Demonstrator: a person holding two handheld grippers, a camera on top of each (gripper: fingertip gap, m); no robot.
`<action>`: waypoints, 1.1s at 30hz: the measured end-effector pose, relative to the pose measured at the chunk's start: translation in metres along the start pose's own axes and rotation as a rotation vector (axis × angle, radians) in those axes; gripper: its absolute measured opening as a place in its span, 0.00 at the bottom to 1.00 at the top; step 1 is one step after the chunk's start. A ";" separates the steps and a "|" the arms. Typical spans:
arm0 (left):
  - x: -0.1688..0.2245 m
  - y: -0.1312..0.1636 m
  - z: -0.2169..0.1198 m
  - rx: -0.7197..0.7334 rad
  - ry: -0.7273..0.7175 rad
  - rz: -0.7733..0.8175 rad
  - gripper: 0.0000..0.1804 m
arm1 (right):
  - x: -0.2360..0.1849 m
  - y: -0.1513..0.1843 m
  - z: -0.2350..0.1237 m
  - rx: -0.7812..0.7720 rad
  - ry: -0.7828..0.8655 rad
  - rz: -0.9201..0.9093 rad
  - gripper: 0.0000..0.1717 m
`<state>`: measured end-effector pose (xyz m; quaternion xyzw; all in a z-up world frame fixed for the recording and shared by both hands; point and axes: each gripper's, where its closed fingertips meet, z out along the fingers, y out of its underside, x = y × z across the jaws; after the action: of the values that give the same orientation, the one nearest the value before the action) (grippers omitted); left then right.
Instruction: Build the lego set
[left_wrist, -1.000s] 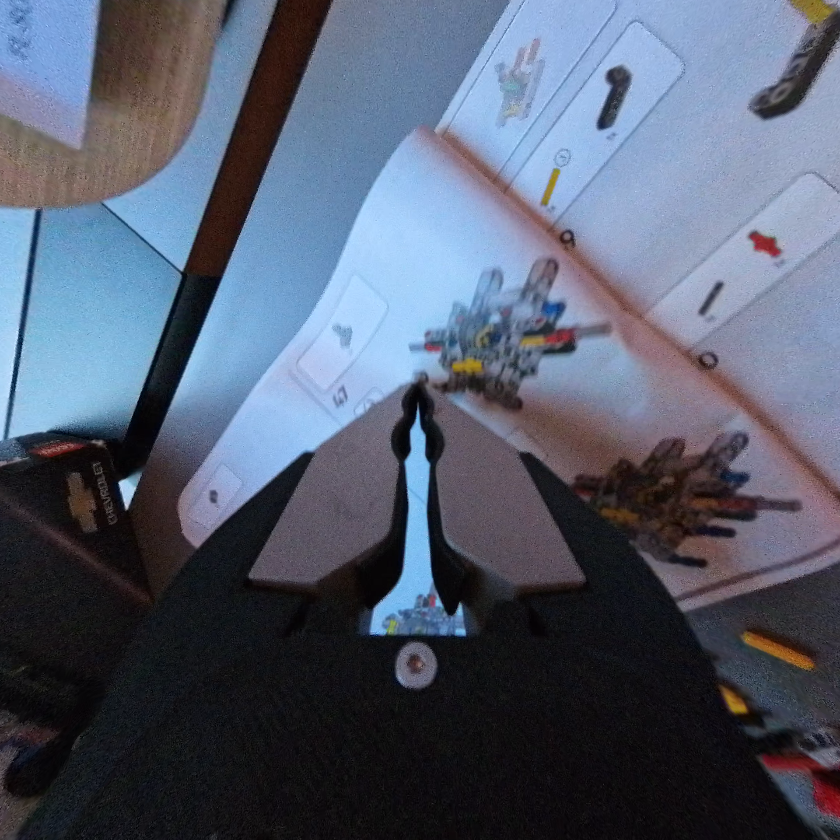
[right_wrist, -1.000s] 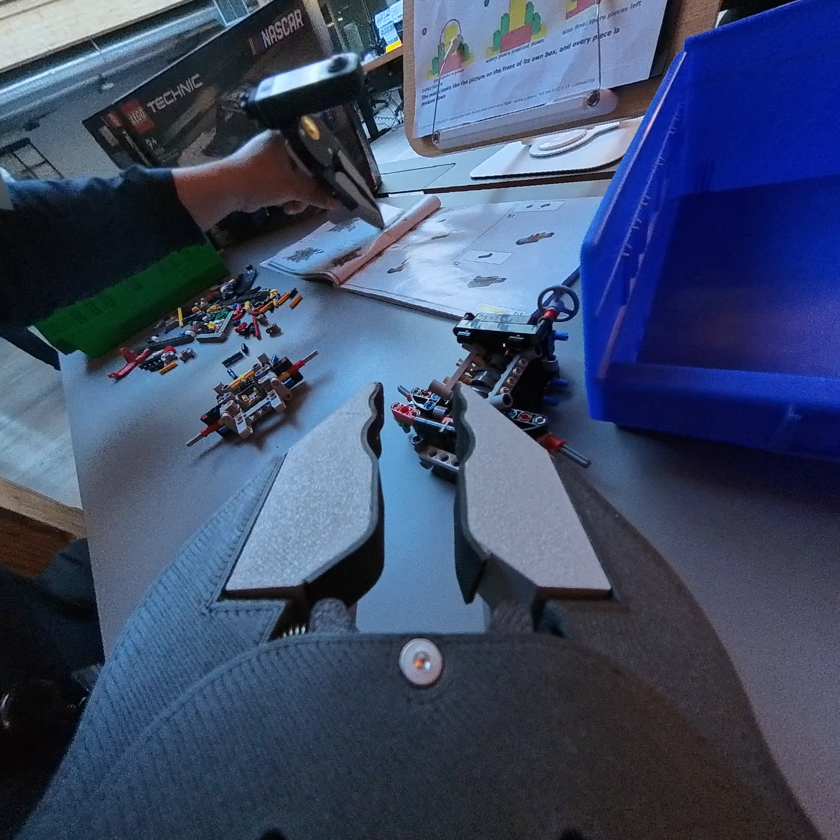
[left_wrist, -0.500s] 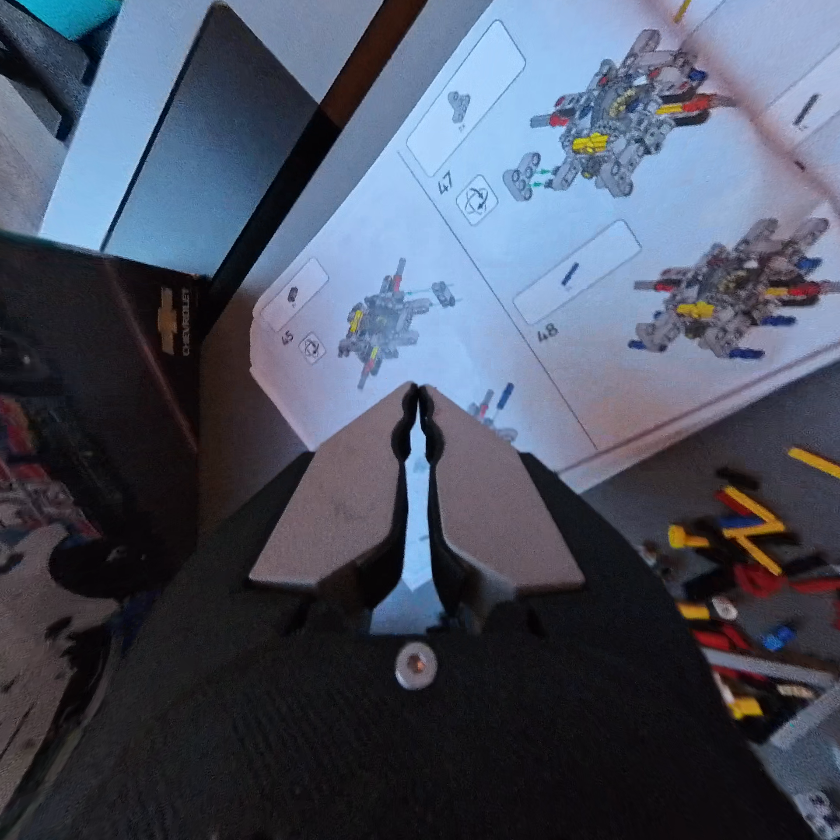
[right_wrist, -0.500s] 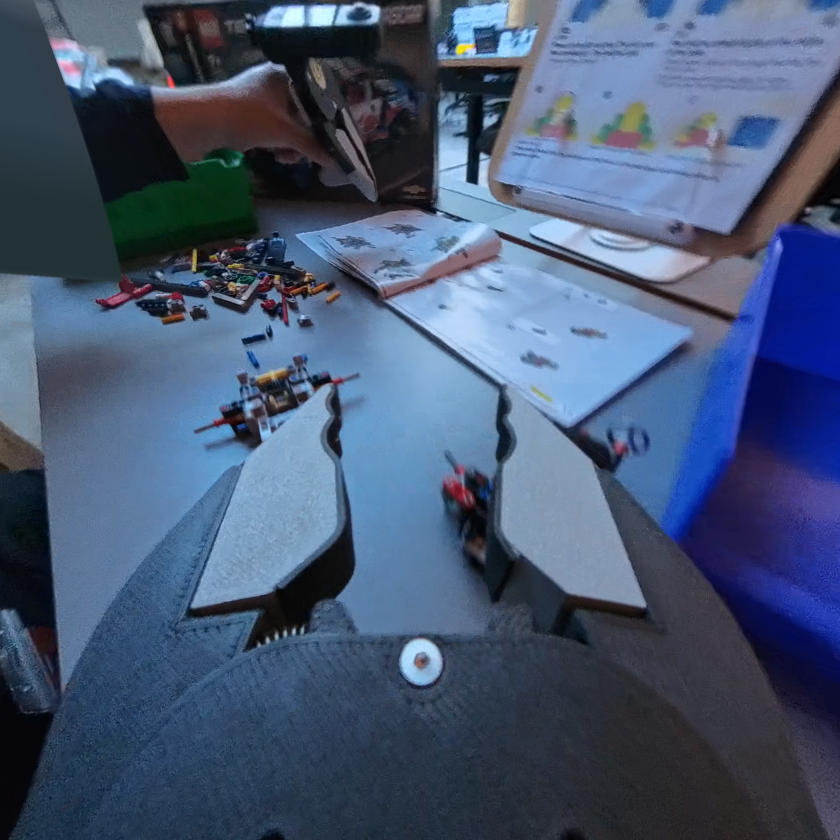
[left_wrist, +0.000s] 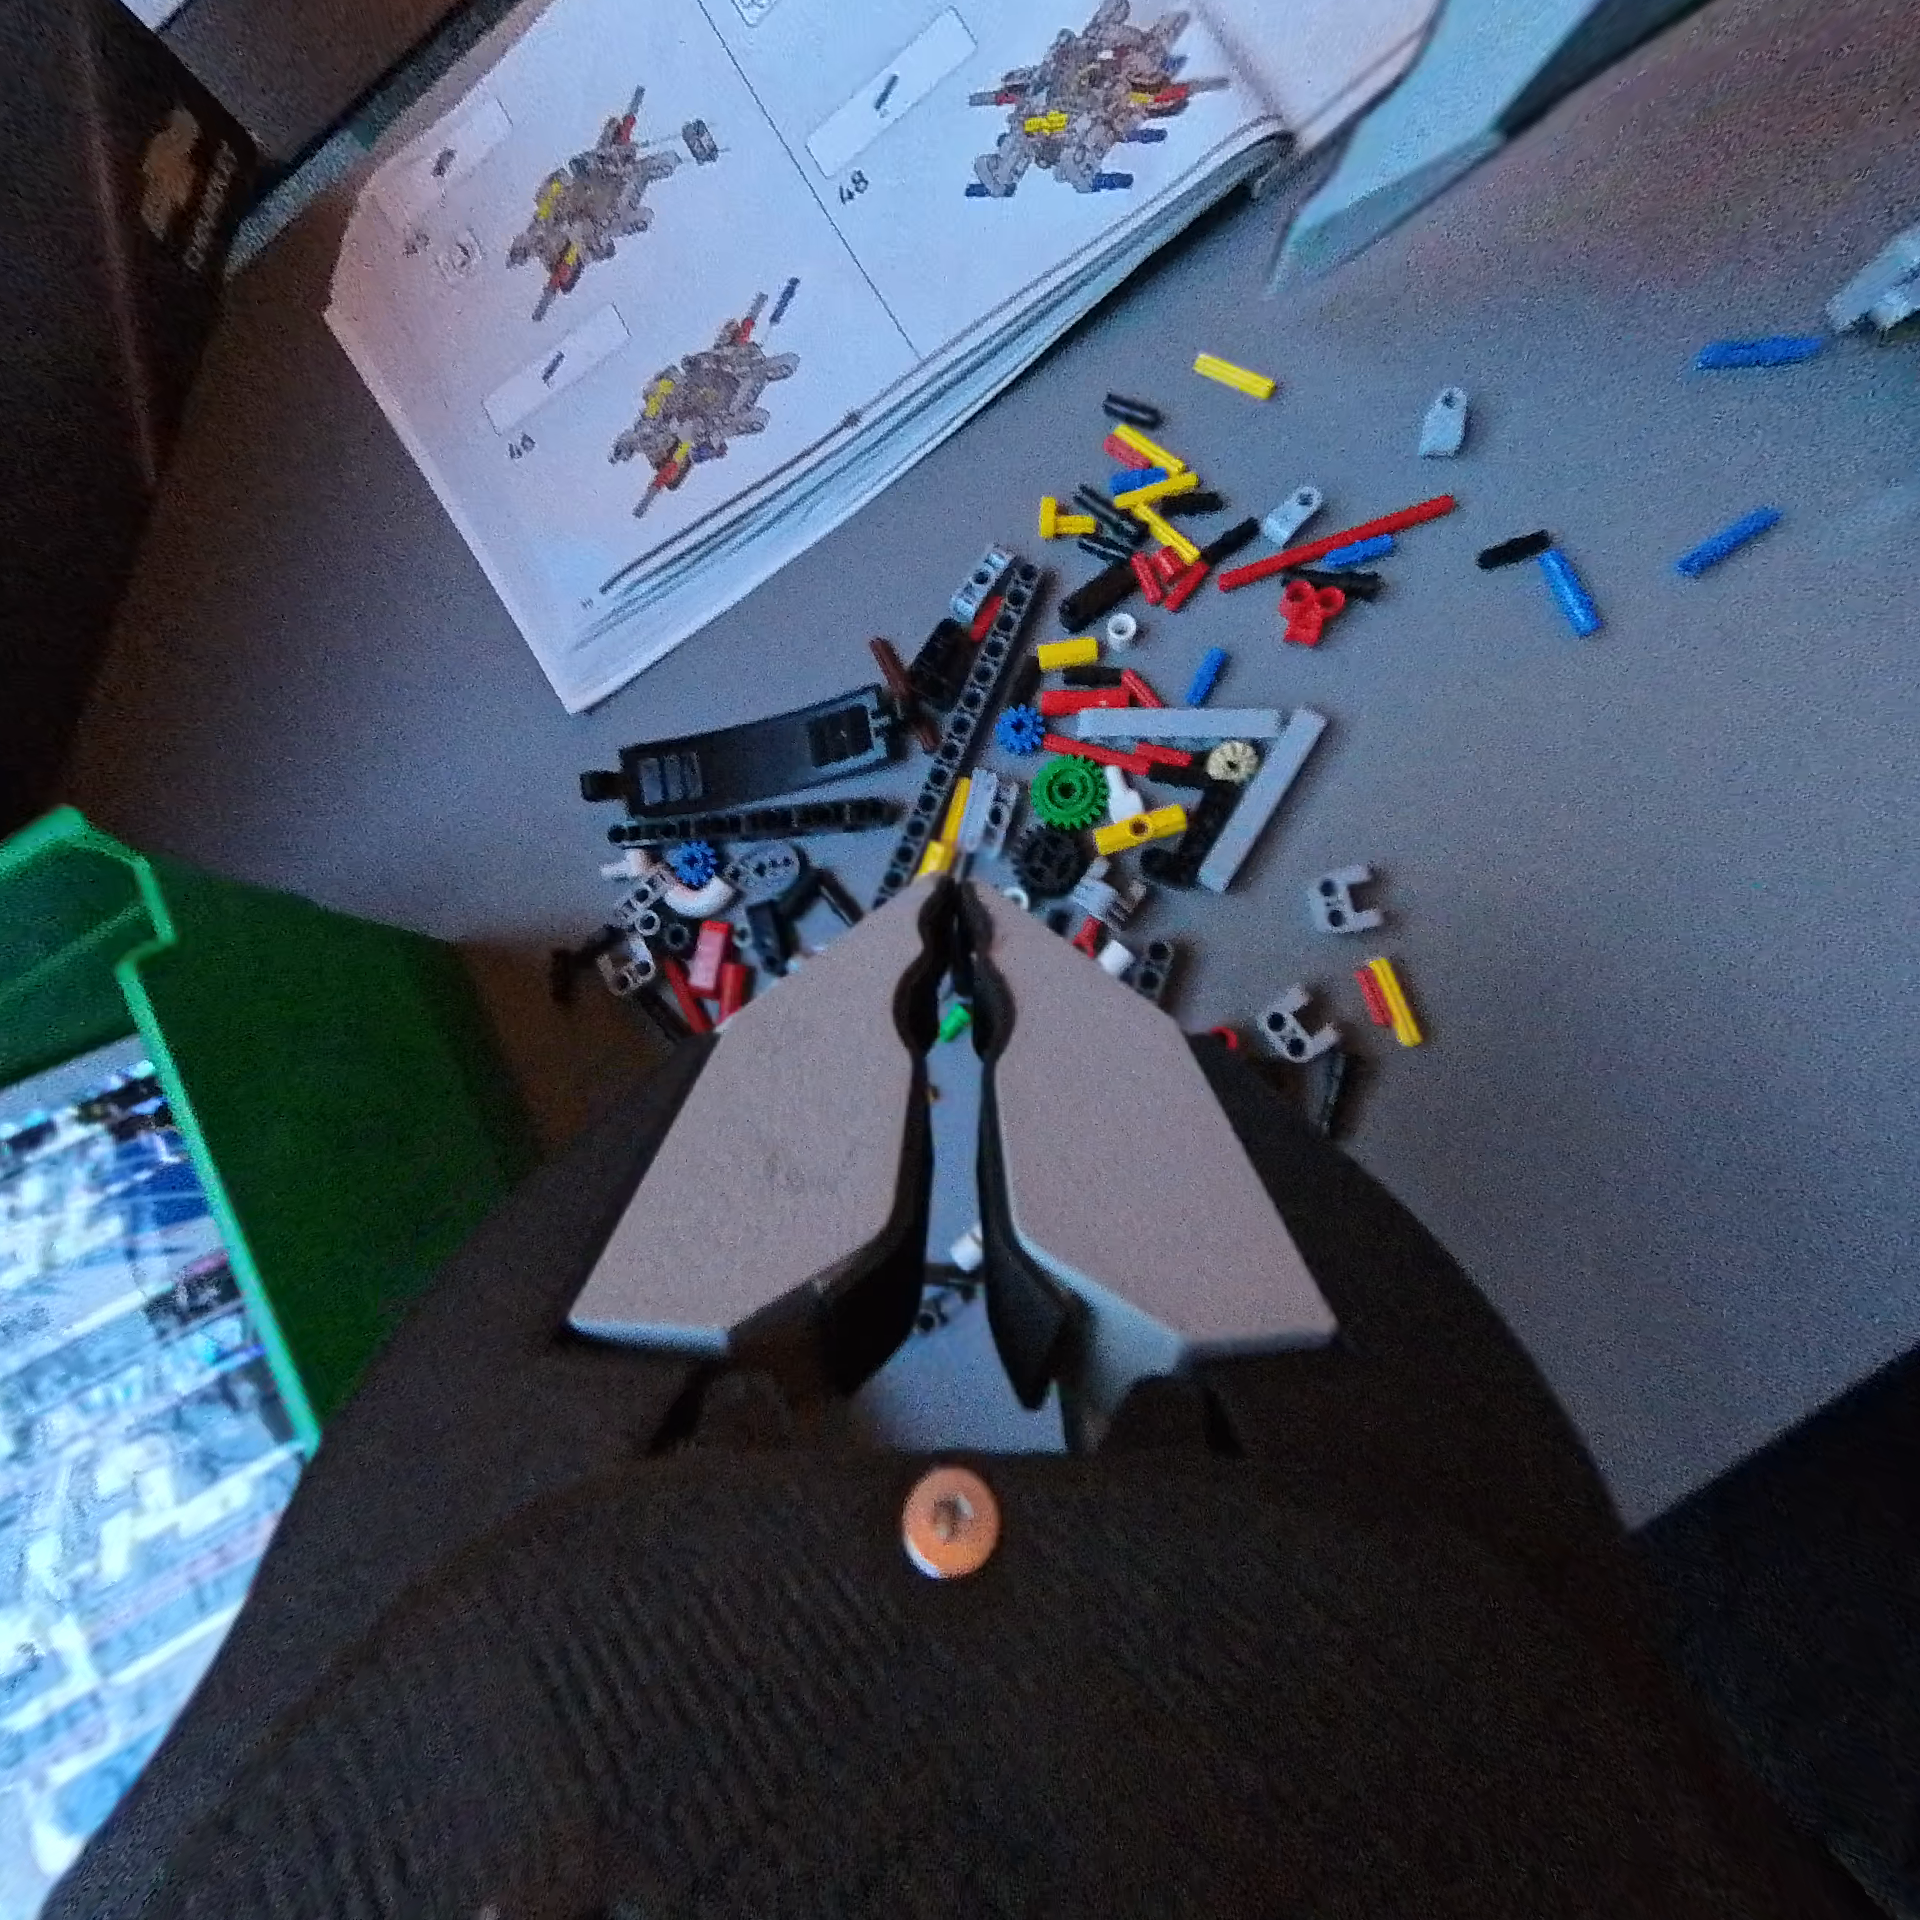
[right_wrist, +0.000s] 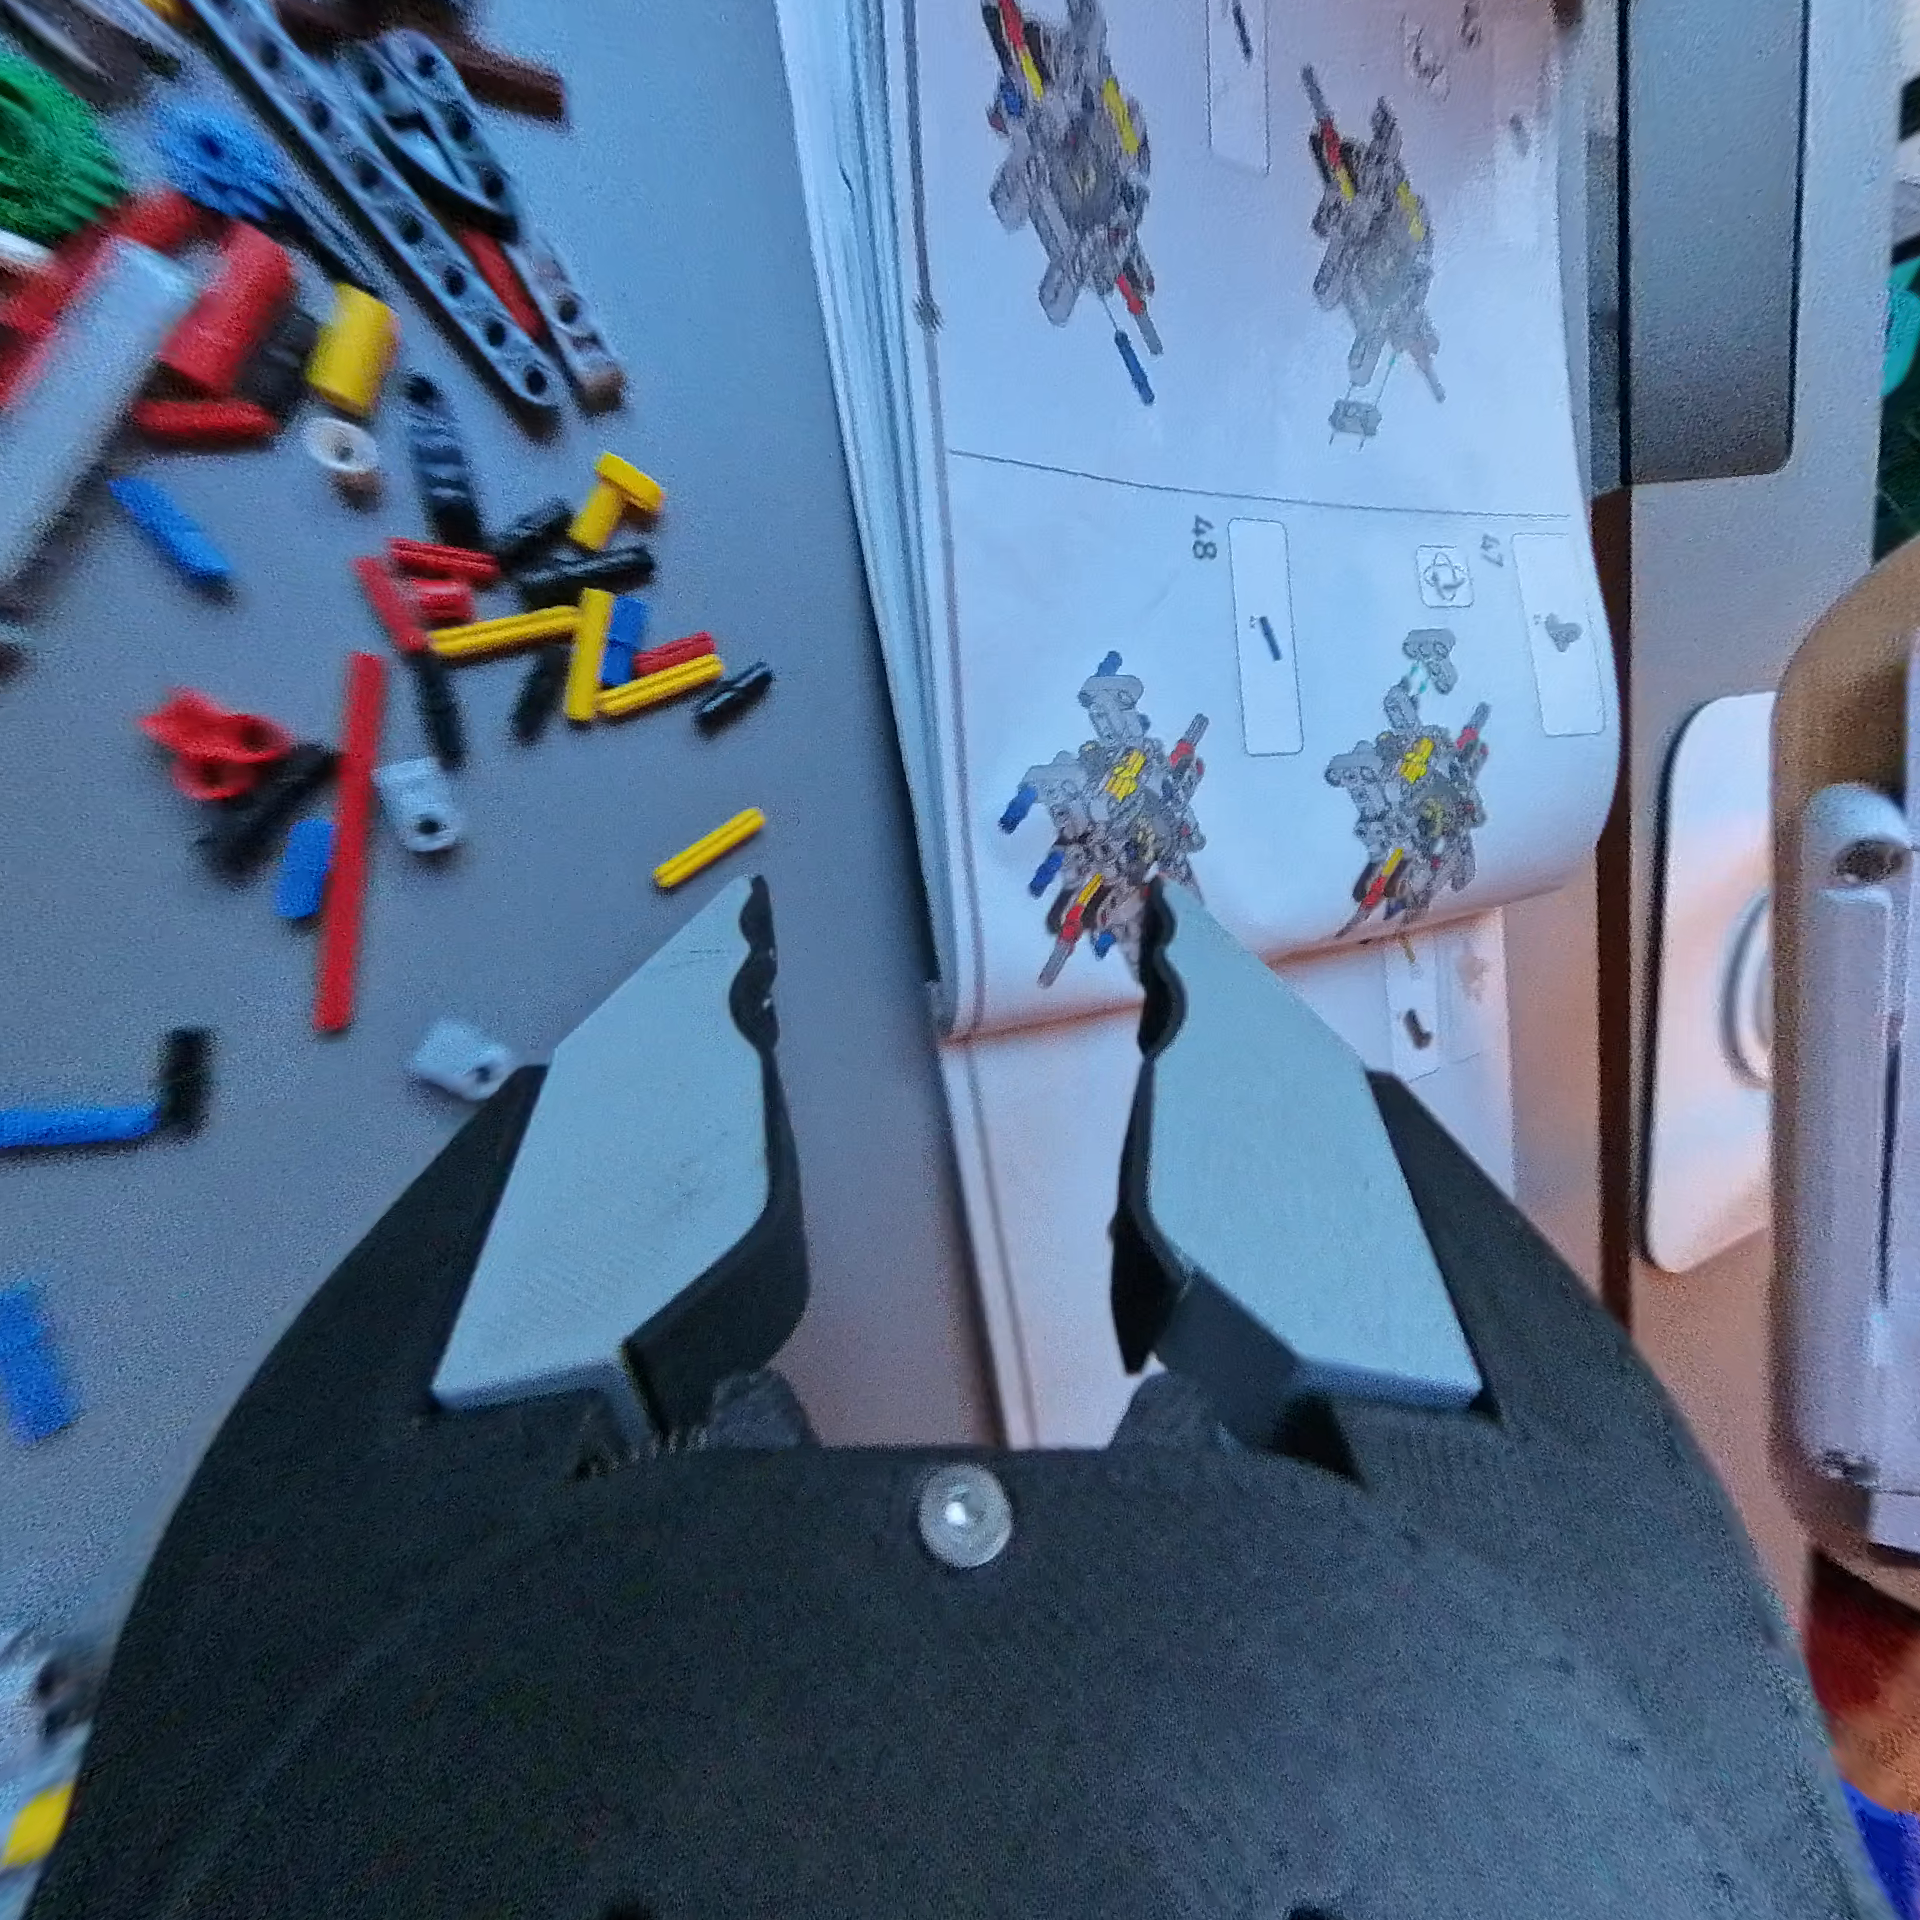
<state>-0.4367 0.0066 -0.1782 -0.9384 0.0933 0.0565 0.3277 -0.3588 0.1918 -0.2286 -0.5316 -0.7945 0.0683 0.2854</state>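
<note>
My left gripper is shut with its tips together and nothing pinched between them. It hovers over a pile of loose building pieces on the grey table, close to a green gear and a dark holed beam. My right gripper is open and empty. It hangs above the near edge of the open instruction booklet, which also shows in the left wrist view. A yellow axle lies just beyond its left finger.
A green bin stands left of the pile, with a black box behind it. More pieces are scattered at the left of the right wrist view, among them a long red axle. A white stand base sits right of the booklet. Left tips to right tips: about 20 cm. The green gear sits 8 cm or so from the ends of my left fingers.
My left gripper, still shut, moved from above the booklet to above the loose pieces. My right gripper opened wide and swung from the assembled model to the booklet's edge.
</note>
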 end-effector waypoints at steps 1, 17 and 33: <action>0.006 0.007 -0.003 0.013 0.014 -0.012 0.00 | 0.003 0.001 0.010 -0.034 0.014 -0.019 0.39; 0.082 0.072 -0.052 0.175 0.111 -0.027 0.00 | 0.119 -0.017 -0.064 -0.112 0.220 0.040 0.00; 0.120 0.116 -0.063 0.192 0.170 -0.212 0.00 | 0.002 -0.004 0.019 0.017 -0.219 0.301 0.03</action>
<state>-0.3412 -0.1382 -0.2195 -0.9088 0.0262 -0.0672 0.4110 -0.3731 0.1956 -0.2418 -0.6314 -0.7318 0.1743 0.1883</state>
